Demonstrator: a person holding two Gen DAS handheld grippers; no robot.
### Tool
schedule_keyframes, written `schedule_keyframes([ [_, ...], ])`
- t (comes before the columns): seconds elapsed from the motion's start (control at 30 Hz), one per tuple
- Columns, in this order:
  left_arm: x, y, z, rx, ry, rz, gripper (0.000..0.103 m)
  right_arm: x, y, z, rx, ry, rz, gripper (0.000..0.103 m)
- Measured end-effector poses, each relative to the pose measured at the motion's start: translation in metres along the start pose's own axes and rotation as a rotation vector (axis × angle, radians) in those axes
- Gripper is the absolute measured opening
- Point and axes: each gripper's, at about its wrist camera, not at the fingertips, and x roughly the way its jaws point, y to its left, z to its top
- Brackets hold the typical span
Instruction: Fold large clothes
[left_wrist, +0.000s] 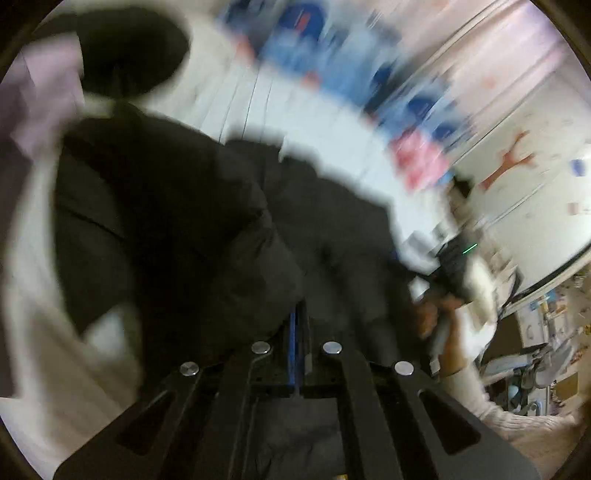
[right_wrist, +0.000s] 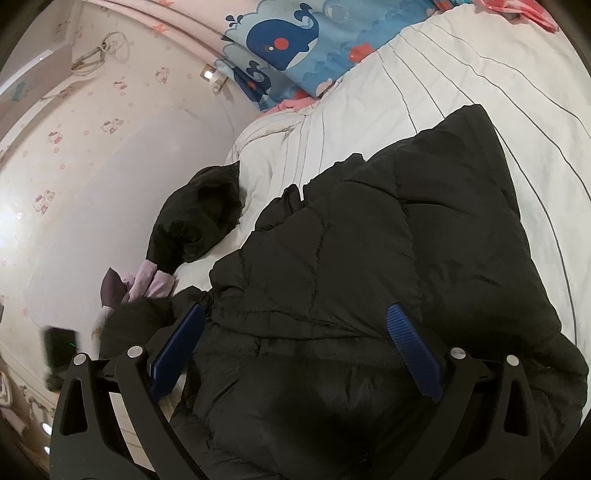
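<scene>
Your left wrist view is smeared with motion blur: beyond the black jacket the blue patterned bedding is only streaks. From the right wrist view, the jacket runs out past the bottom edge, and the dark bundle beside it stays unidentifiable.

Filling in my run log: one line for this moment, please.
left gripper: shut on black jacket | right gripper: open above jacket | bed

Left gripper: jaws closed, blue pads together, angled down over black jacket. Right gripper: jaws wide apart, hovering above jacket.
</scene>
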Motion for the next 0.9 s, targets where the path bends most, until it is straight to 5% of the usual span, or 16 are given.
schedule_keyframes([
  [0.1,0.067,0.007,0.007,-0.045,0.023,-0.01,0.001,0.001,-0.003,0.0,0.002,0.004,-0.01,0.095],
  [0.23,0.091,0.002,0.03,-0.084,0.006,0.002,0.001,-0.003,-0.006,0.001,0.014,-0.004,-0.009,0.095],
  [0.37,0.055,-0.017,0.04,0.022,-0.009,0.035,0.001,-0.006,-0.01,0.005,0.039,-0.015,0.008,0.095],
  [0.57,-0.02,-0.038,-0.009,0.161,-0.028,0.107,0.002,-0.007,-0.005,0.004,0.033,-0.014,0.024,0.095],
  [0.6,-0.028,-0.036,-0.021,0.173,-0.031,0.152,0.007,-0.007,-0.004,0.004,0.033,-0.014,0.025,0.095],
  [0.67,-0.034,-0.031,-0.053,0.189,-0.09,0.336,0.069,-0.005,-0.004,0.004,0.033,-0.01,0.026,0.095],
  [0.7,-0.034,-0.027,-0.069,0.193,-0.15,0.397,0.072,-0.003,-0.003,0.003,0.032,-0.005,0.027,0.095],
  [0.77,-0.019,-0.025,-0.088,0.199,-0.165,0.402,0.072,0.0,-0.001,0.0,0.024,0.005,0.021,0.095],
  [0.9,0.017,-0.03,-0.095,0.189,-0.257,0.502,0.077,0.004,0.001,-0.006,0.011,0.021,0.012,0.095],
])
